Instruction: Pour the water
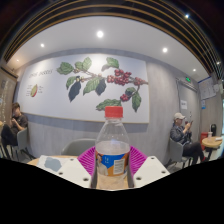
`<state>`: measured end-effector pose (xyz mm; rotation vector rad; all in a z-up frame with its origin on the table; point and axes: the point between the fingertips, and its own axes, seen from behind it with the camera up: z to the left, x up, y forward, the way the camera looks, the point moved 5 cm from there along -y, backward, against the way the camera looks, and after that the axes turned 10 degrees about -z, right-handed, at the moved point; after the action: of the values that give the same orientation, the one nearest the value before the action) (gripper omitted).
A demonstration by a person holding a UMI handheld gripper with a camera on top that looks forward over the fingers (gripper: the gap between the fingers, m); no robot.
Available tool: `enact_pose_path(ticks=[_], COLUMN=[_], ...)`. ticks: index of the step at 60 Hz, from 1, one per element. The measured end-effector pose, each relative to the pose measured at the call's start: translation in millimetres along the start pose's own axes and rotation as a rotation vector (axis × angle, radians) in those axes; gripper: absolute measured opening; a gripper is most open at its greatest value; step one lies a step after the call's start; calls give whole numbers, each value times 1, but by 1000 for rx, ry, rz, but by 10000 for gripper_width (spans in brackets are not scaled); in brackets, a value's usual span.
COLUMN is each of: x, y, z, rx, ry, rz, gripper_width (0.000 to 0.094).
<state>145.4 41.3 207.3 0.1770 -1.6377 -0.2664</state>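
A clear plastic bottle (pixel 112 150) with a red cap and a blue and orange label stands upright between my gripper's (pixel 112 166) fingers. The magenta pads (pixel 88 160) sit on both sides of the bottle's body and press against it. The bottle is held up off any surface, with the room's far wall behind it. The bottle's lower part is hidden below the fingers. No cup or other vessel shows.
A white wall with a large plant mural (pixel 100 80) faces me. A person sits at the left (pixel 14 128) and another at a table on the right (pixel 182 135). A grey chair back (pixel 78 147) stands just beyond the bottle.
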Motion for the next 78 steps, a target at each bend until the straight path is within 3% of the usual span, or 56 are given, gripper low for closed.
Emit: enact_pose_path(ticks=[4, 5, 8, 10, 11, 16, 31, 38, 43, 46, 53, 68, 78], x=[-38, -23, -48, -34, -54, -55, -58, -54, -55, -49, -39, -11, -20], y=[3, -1, 5, 2, 8, 2, -2, 0, -5, -16, -38, -162, -227], z=[-15, 9, -7, 17, -4, 6, 2, 1, 0, -4, -12, -1, 3], rx=[3, -8, 17, 7, 19, 22, 28, 33, 46, 51, 44, 133, 173], ry=[12, 22, 44, 47, 43, 15, 57, 54, 35, 43, 58, 187, 258], rz=[46, 67, 74, 99, 93, 131, 100, 133, 170, 158, 187, 251, 262], gripper_width=[415, 416, 416, 416, 416, 417, 419, 572, 873, 834, 857, 851, 850])
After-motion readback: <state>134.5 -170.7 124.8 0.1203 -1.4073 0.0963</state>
